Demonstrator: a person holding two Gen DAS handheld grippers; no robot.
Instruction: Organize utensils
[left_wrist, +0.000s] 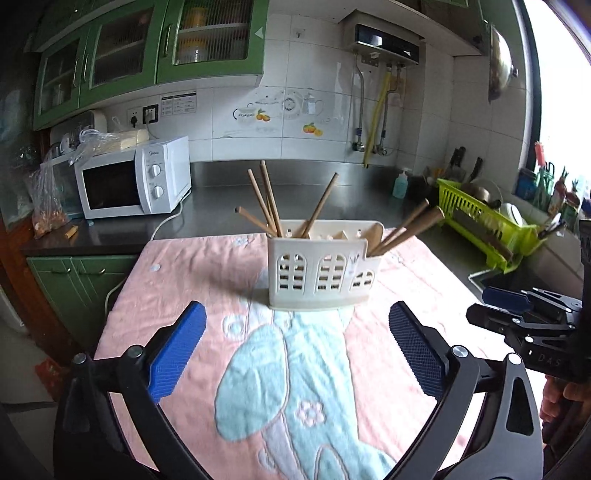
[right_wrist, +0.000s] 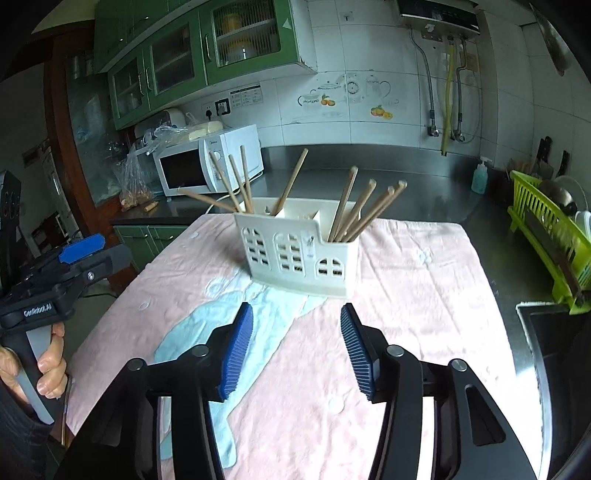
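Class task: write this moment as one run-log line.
left gripper: open, empty | right gripper: open, empty | chopsticks: in holder | holder: on towel

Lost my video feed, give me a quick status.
Left gripper open, empty. Right gripper open, empty. Chopsticks all standing in white holder on pink towel. Nothing blocking.

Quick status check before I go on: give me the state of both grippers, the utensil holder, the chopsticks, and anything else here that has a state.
Left gripper: open, empty.
Right gripper: open, empty.
Utensil holder: upright on the pink towel.
Chopsticks: standing tilted in the holder, split between its left and right compartments.
Microwave: door closed.
Dish rack: loaded with dishes.
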